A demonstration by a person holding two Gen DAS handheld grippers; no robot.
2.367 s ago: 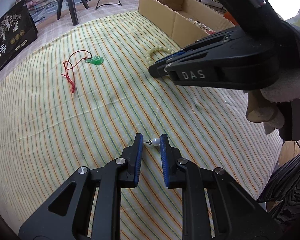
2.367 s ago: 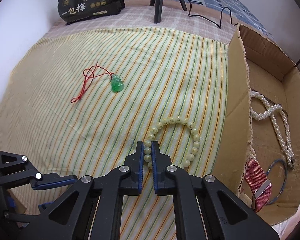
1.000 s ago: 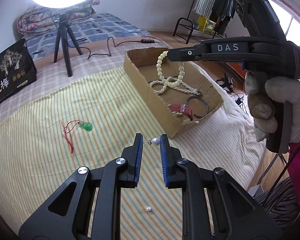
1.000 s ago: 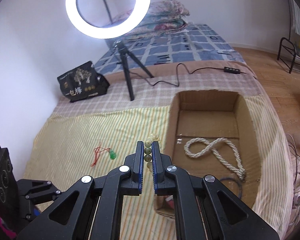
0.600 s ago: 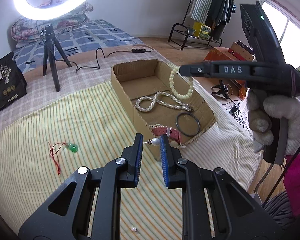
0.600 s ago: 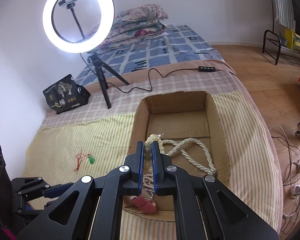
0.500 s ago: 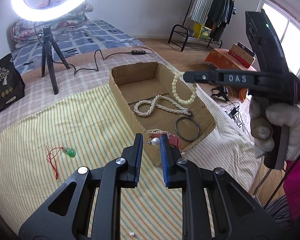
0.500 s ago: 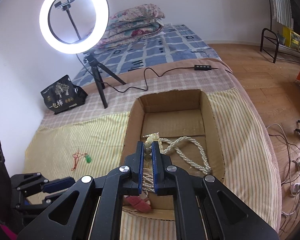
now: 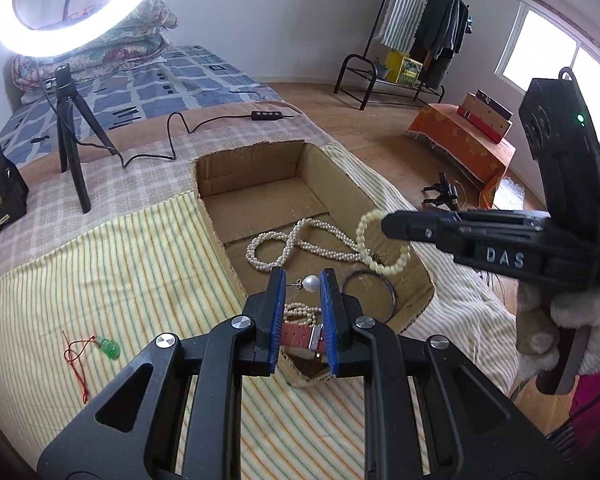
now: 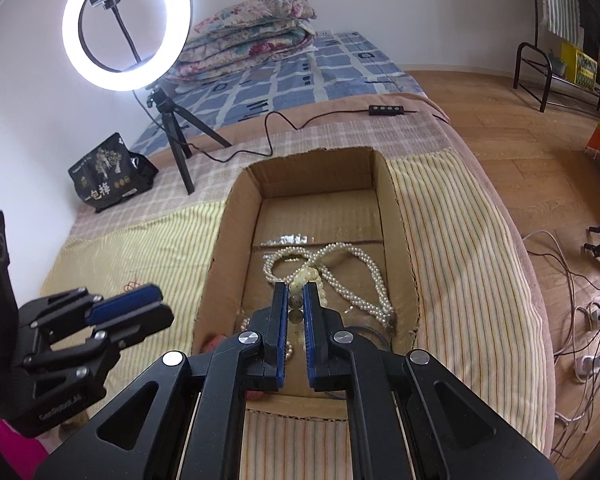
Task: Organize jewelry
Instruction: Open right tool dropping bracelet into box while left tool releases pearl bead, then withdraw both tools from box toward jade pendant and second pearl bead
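A pearl earring (image 9: 310,282) is pinched in the left gripper (image 9: 302,286), now carried over the near end of the cardboard box (image 9: 256,162). Further on, the bead bracelet (image 9: 382,245) was lifted off the striped cloth (image 9: 132,280) and hangs over the box, squeezed in the nearly closed right gripper (image 10: 296,303). Both can soon be dropped inside.

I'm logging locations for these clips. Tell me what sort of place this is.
Most likely a home bedroom used for filming: folded quilts on a mattress, a clothes rack, and a ring light on a tripod, with jewelry going into a cardboard box.
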